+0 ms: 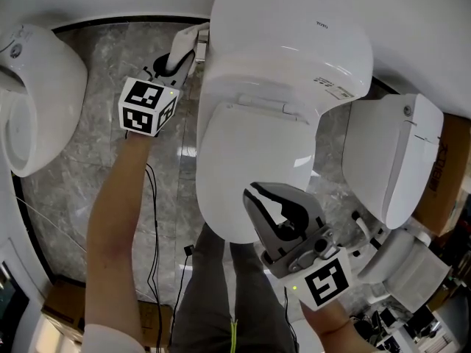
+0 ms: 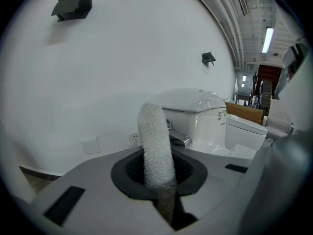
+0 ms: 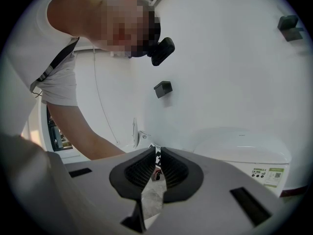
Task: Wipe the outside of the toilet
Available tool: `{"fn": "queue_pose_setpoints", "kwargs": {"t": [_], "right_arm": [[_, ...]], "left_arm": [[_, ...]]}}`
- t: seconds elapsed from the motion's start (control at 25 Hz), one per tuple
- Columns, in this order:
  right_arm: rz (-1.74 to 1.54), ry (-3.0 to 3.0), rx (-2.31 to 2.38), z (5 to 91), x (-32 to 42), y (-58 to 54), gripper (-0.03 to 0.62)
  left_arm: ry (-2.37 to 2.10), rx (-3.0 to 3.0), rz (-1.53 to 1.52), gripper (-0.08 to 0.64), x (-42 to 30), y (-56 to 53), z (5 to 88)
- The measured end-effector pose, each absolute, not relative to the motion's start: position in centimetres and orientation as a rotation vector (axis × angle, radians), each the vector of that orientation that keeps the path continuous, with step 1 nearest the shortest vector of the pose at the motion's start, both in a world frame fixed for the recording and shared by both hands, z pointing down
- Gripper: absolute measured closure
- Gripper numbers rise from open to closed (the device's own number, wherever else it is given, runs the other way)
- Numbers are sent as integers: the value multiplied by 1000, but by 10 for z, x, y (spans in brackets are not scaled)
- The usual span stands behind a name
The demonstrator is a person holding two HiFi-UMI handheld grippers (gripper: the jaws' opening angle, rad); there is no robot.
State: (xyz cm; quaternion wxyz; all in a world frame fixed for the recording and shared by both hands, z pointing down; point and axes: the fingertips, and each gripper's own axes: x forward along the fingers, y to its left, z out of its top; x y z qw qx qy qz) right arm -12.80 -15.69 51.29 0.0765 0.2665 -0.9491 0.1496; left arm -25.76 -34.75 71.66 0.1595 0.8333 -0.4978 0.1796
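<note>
A white toilet (image 1: 283, 87) with its lid down fills the middle of the head view. My left gripper (image 1: 182, 51) is beside the tank's left side, near the wall, shut on a rolled white cloth (image 1: 185, 39). In the left gripper view the cloth (image 2: 155, 141) stands up out of the left gripper (image 2: 159, 173), with the toilet (image 2: 198, 114) just beyond to the right. My right gripper (image 1: 255, 195) hovers over the front of the lid, its jaws shut with nothing between them. The right gripper (image 3: 157, 161) points toward the tank (image 3: 239, 148).
A second white toilet (image 1: 33, 101) stands at the left and a third (image 1: 390, 160) at the right, beside a cardboard box (image 1: 450, 175). Black cables (image 1: 151, 226) trail over the grey marble floor. The white wall behind carries sockets (image 2: 134, 139).
</note>
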Motion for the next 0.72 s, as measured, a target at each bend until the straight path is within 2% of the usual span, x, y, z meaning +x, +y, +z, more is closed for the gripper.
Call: {"fn": "queue_pose_setpoints", "kwargs": {"t": [0.72], "right_arm": [[462,-2836,802,547,-144,-166,538]], "left_arm": [[-1420,2383,598,503,-254,-359,777]]}}
